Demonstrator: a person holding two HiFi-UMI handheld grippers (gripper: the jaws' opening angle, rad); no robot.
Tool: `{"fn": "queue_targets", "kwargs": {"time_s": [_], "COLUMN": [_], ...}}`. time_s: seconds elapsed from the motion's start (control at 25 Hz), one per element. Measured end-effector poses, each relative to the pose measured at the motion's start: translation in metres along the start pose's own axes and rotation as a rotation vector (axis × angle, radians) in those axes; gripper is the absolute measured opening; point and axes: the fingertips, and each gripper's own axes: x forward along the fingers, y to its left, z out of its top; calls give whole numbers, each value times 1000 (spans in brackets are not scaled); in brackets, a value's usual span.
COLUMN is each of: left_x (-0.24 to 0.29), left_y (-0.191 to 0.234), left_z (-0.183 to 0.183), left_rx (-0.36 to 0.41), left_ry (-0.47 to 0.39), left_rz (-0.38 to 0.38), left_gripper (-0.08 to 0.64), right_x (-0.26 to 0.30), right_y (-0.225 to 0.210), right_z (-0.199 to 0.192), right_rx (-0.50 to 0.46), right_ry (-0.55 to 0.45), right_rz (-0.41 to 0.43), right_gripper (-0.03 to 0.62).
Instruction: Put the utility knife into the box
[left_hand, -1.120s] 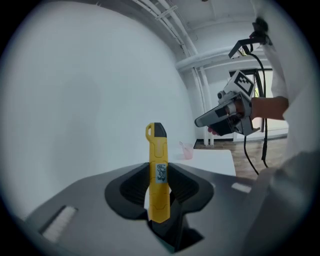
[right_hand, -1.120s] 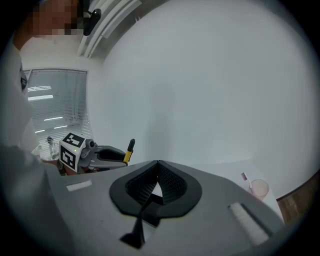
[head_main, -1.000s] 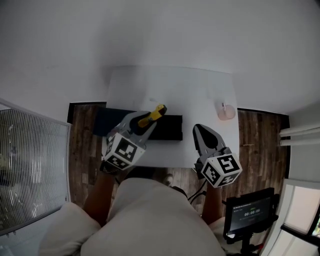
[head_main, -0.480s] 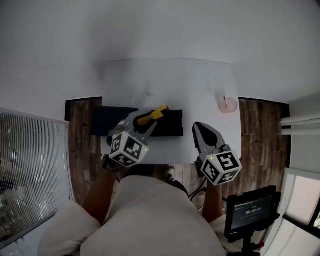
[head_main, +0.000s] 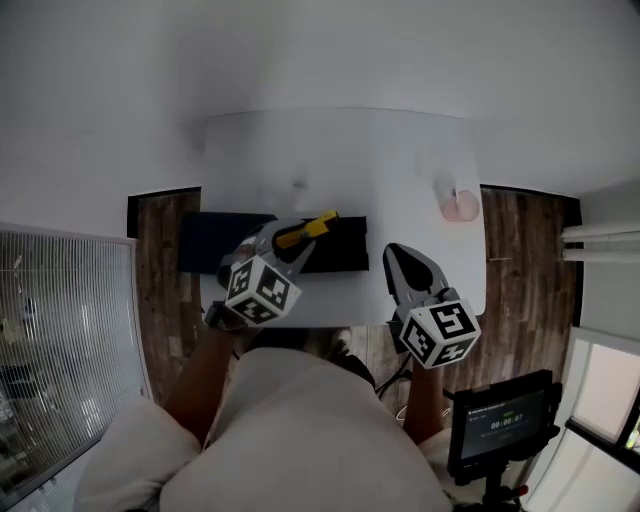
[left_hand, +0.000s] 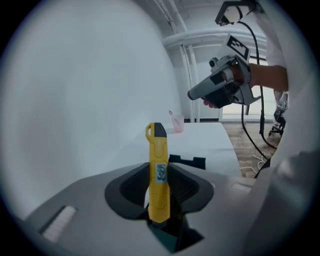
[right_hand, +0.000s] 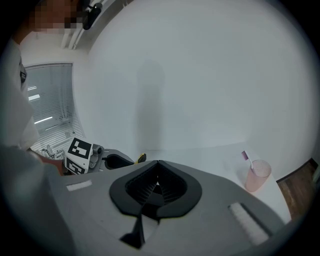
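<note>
1. The knife (left_hand: 158, 170), yellow with a dark tip, is clamped between the jaws of the left gripper (left_hand: 159, 202); its handle end is gripped and the rest sticks out past the pads.
2. In the head view, the left gripper (head_main: 298, 242) and the knife (head_main: 306, 229) are seen over the black box (head_main: 212, 242), which lies on the near part of the white table (head_main: 340, 160).
3. The jaws of the right gripper (right_hand: 156, 172) are closed together, with nothing held between them.
4. The right gripper (head_main: 402, 258) is seen just to the right of the box.
5. A pink cup (head_main: 460, 206) with a toothbrush (right_hand: 245, 157) in it is set at the table's right edge, well apart from the box.
</note>
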Motion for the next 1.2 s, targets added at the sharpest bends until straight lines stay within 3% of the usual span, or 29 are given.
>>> {"fn": "queue_targets", "kwargs": {"time_s": [0.44, 0.76, 1.2], "left_x": [14, 27, 45], "left_y": [-19, -38, -54], "left_z": [-15, -37, -57], "left_rx": [-10, 61, 61], "left_ry": [41, 121, 207], "left_rz": [-78, -133, -185], "left_gripper": [112, 112, 112], "right_x": [1, 4, 5], "right_y": [0, 2, 5], "right_z": [-19, -30, -36], "right_rx": [17, 32, 57], "right_ry": [48, 75, 78], "right_rz": [-15, -13, 2], "right_gripper": [2, 2, 3]}}
